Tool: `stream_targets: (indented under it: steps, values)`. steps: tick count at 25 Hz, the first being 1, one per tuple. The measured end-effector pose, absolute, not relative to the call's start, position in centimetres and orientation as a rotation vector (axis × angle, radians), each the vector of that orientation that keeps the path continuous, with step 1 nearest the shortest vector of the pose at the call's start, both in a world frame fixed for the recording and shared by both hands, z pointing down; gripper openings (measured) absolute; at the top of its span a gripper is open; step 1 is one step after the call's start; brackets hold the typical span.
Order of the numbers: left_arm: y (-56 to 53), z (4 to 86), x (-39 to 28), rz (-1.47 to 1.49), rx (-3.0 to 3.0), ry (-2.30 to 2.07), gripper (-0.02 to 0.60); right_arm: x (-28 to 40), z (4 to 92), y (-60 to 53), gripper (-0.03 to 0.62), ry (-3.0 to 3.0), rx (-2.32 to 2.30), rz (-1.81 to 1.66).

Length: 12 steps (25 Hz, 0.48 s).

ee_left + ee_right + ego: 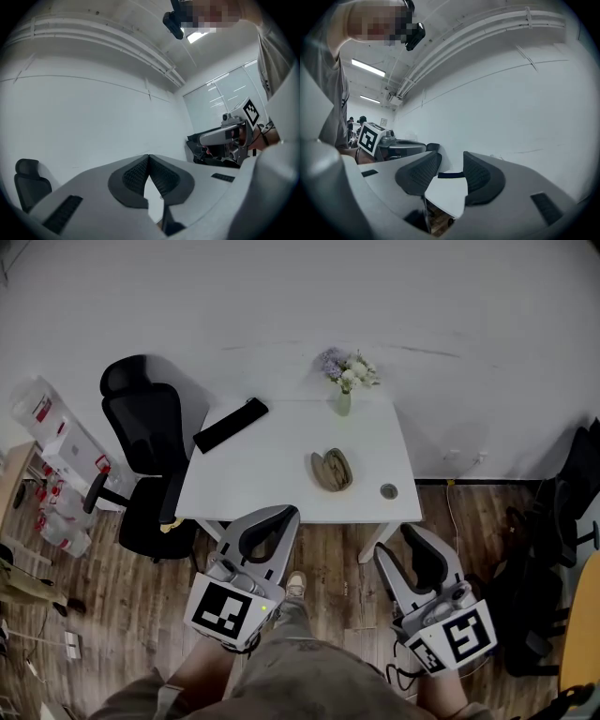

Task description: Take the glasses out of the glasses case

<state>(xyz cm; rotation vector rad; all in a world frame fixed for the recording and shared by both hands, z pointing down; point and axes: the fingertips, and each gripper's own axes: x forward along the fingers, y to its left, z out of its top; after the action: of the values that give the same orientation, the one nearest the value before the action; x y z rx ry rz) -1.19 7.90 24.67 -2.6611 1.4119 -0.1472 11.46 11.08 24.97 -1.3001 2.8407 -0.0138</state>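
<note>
Well, glasses case [331,470] looks brown, oval (untouched)

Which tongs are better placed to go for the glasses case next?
Right, probably: the right tongs stand open, the left tongs are shut. The glasses case lies on the table ahead of both.

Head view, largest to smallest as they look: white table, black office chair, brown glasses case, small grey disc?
1. white rectangular table
2. black swivel office chair
3. brown oval glasses case
4. small grey round disc
None look alike.
</note>
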Motion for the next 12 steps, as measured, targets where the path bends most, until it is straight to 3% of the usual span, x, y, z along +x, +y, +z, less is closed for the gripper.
stream_targets:
  steps: [12]
  values:
    - [-6.9, 28.7, -6.3, -0.268, -2.758, 1.345, 0.015, 5.7, 32.0, -5.1, 0.186, 2.943, -1.476, -0.2]
